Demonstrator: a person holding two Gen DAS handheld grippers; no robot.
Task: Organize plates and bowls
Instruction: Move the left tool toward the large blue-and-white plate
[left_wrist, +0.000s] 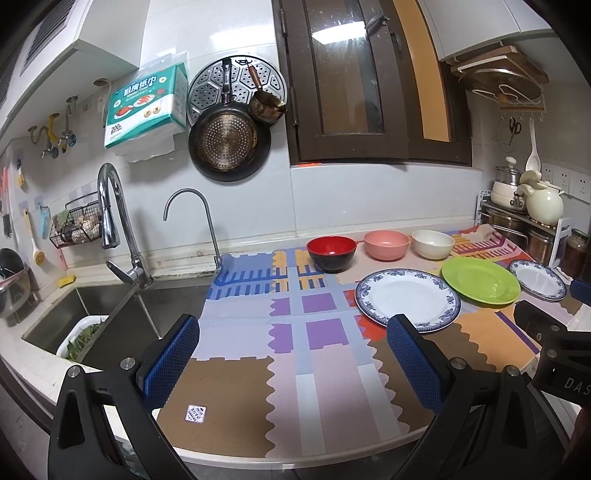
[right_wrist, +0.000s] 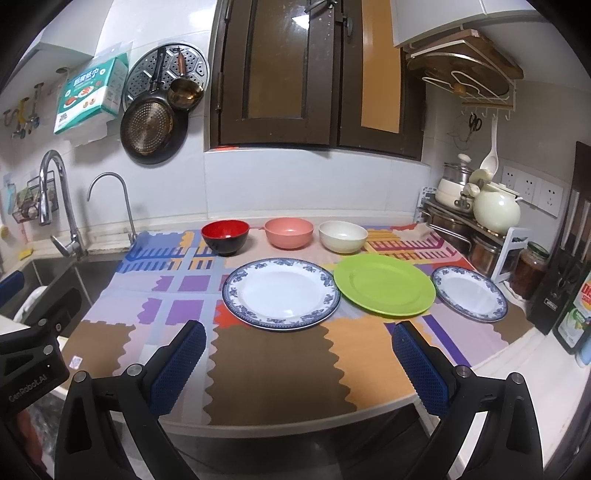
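Along the back edge of the mat (right_wrist: 258, 369), in a row and apart: left bowl (right_wrist: 225, 236), middle bowl (right_wrist: 289, 232), right bowl (right_wrist: 342, 235). Before those: left plate (right_wrist: 280, 293), middle plate (right_wrist: 384, 284), rims meeting; right plate (right_wrist: 469, 297) just beside, near the right edge. Left of the mat, sink (right_wrist: 74, 273).

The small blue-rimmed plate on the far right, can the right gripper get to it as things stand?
Probably yes: the right gripper is open, and the small plate lies bare ahead to its right, apart from the green plate.

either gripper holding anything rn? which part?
Nothing held. Left gripper and right gripper are both open and empty, short of the large patterned plate.
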